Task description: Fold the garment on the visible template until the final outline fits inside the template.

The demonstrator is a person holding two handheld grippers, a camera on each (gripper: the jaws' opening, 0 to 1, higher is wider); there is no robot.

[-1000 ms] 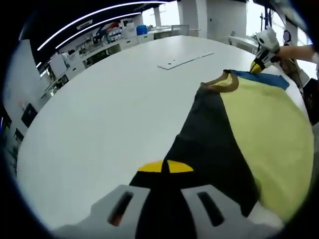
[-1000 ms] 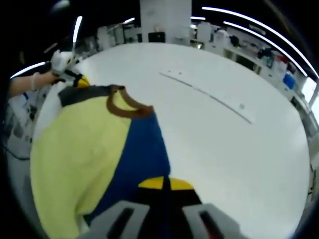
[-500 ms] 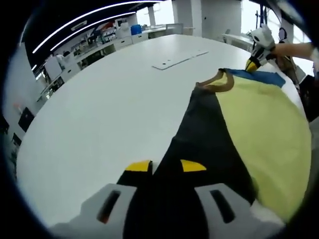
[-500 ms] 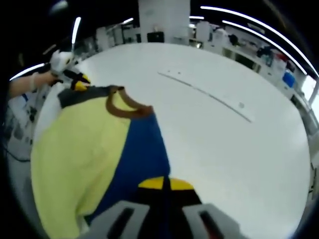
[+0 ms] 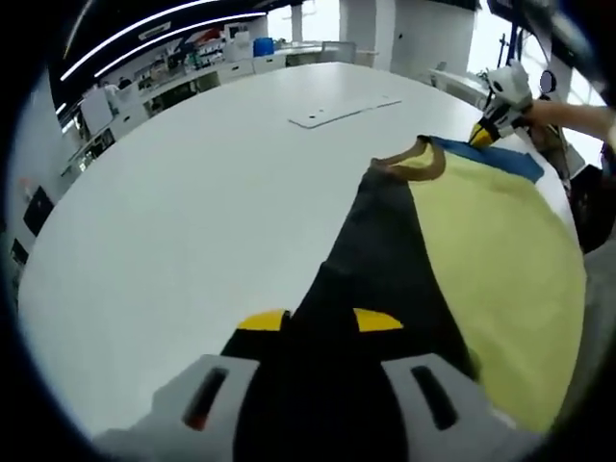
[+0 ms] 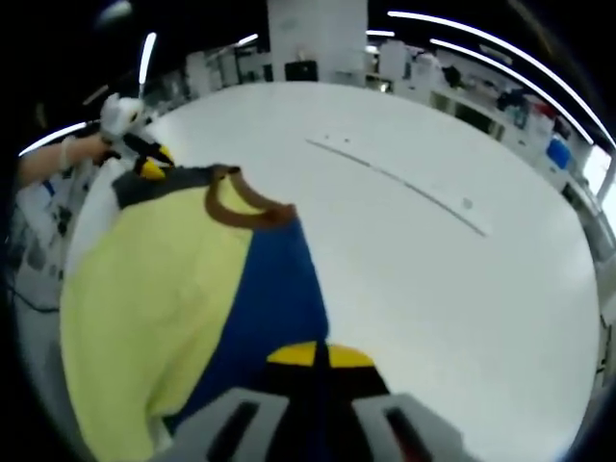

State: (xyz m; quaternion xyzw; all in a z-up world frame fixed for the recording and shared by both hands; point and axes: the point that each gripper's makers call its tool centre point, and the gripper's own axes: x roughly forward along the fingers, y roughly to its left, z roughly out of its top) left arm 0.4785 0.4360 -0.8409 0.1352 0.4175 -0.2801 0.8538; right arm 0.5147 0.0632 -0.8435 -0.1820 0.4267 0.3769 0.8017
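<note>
Barely started tbh: garment (image 5: 500,241) lay flat, unfolded. Left gripper (image 5: 318,322) jaws parted around black sleeve (image 5: 375,260), right gripper (image 6: 316,354) pinched blue sleeve (image 6: 279,289).

garment (image 5: 500,269) hem cut off by view edge, background benches (image 6: 462,82) blurred

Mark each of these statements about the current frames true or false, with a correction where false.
1. The garment has a yellow middle panel. True.
2. The collar is brown. True.
3. The right gripper is open and clear of the fabric. False: its yellow-tipped jaws are shut on the garment's blue side.
4. The left gripper is shut tight, tips together. False: its yellow tips stand apart, with the garment's dark side between them.
5. The garment lies crumpled in a heap on the white table. False: it is spread out flat between the two grippers.
</note>
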